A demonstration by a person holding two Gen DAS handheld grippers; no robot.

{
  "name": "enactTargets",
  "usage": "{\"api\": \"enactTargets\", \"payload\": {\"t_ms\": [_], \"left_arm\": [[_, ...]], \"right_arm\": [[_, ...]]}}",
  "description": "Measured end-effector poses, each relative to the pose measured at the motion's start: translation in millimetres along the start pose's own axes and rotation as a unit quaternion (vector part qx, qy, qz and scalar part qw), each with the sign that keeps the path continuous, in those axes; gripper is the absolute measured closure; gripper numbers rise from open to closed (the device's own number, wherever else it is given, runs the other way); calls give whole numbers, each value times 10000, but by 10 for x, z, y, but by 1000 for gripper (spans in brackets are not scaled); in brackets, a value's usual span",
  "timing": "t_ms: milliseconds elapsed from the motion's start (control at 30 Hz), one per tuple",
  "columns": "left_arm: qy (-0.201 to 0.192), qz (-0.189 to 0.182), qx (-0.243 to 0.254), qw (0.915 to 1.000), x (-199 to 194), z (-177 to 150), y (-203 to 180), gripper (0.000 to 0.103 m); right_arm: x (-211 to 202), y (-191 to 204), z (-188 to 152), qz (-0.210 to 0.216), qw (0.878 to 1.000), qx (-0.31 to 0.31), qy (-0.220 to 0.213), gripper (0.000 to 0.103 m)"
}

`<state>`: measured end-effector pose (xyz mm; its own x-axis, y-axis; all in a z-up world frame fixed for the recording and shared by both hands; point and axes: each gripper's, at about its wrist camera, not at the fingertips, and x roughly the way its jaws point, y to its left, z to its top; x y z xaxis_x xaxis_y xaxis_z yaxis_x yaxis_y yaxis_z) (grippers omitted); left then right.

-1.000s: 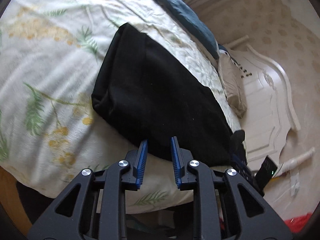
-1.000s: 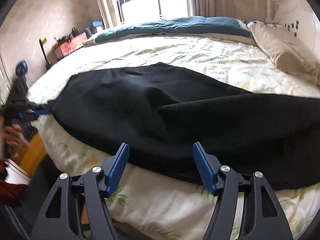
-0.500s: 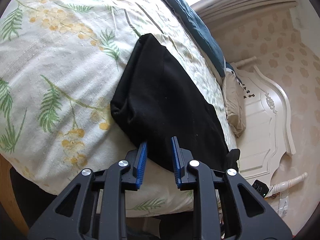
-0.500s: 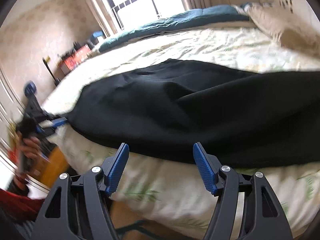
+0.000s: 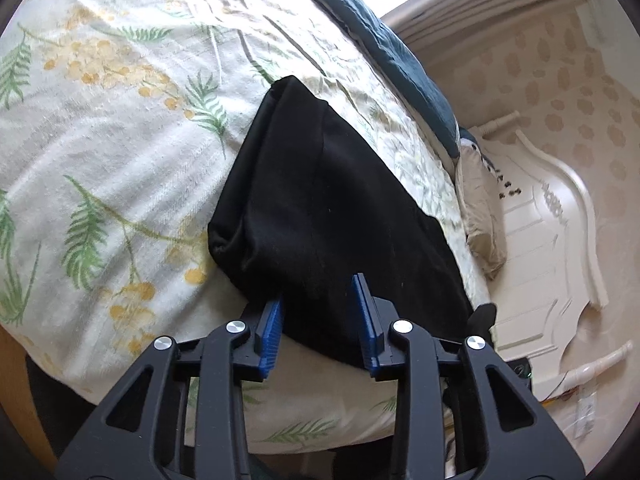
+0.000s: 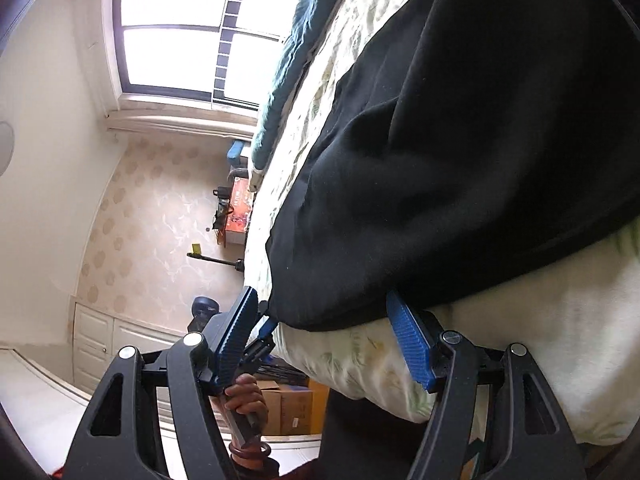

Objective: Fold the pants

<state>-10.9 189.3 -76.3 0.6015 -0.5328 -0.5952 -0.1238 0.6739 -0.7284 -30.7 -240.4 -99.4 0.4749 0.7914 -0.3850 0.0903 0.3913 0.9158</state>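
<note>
Black pants (image 5: 332,208) flat on the bed (image 5: 120,140) for folding, edge between the opening left claw (image 5: 318,312), unpinched; right claw (image 6: 320,320) spread.

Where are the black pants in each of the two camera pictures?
Left wrist view: the black pants lie in the middle, slanting from upper left to lower right across the flowery bedspread.
Right wrist view: the pants fill the upper right; this picture is rolled sideways.
Shared landmark: the blue quilt along the bed's far edge, also at top centre here.
</note>
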Motion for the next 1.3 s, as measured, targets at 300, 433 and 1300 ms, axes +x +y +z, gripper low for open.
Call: {"api": "enactTargets", "payload": {"t_ms": [300,433,1300], "left_arm": [[90,54,-181,9998,157,78,41,93],[-37,223,-31,9997,67,116,-20,94],[-410,1317,2222,9652,-353,-127,-773,44]], "right_arm": [[176,107,-125,-440,9989,90,-140,52],[281,126,-84,-605,9981,-30,-61,88],[-1943,-263,305,-1257,9699,151,-2079,55]]}}
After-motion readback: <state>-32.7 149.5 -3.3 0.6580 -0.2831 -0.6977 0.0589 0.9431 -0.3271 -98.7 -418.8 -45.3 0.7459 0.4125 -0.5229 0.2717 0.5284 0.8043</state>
